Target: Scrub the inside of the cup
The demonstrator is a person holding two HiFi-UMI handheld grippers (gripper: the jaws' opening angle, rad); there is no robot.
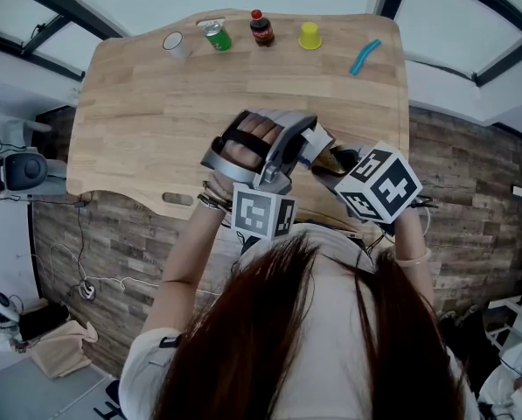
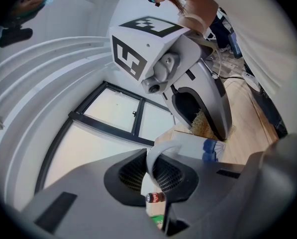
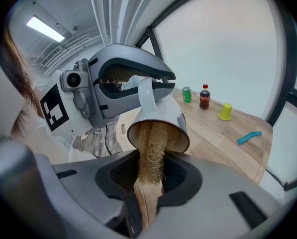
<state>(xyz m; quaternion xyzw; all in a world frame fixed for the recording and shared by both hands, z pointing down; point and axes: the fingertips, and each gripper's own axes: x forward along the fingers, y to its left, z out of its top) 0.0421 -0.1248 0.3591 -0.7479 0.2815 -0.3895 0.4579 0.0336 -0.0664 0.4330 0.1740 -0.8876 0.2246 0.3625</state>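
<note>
A white cup [image 3: 160,118] with a blue print [image 2: 211,150] is held on its side above the table's near edge. My left gripper [image 2: 160,188] is shut on its handle [image 2: 158,158]. My right gripper [image 3: 149,178] is shut on a tan loofah scrubber [image 3: 150,151], whose far end reaches into the cup's open mouth. In the head view the left gripper [image 1: 306,147] and the right gripper [image 1: 344,169] meet nose to nose, and they hide most of the cup.
The wooden table [image 1: 156,121] carries a row at its far edge: a white mug [image 1: 174,44], a green can [image 1: 216,36], a cola bottle [image 1: 261,28], a yellow cup [image 1: 309,35] and a blue tool [image 1: 365,57].
</note>
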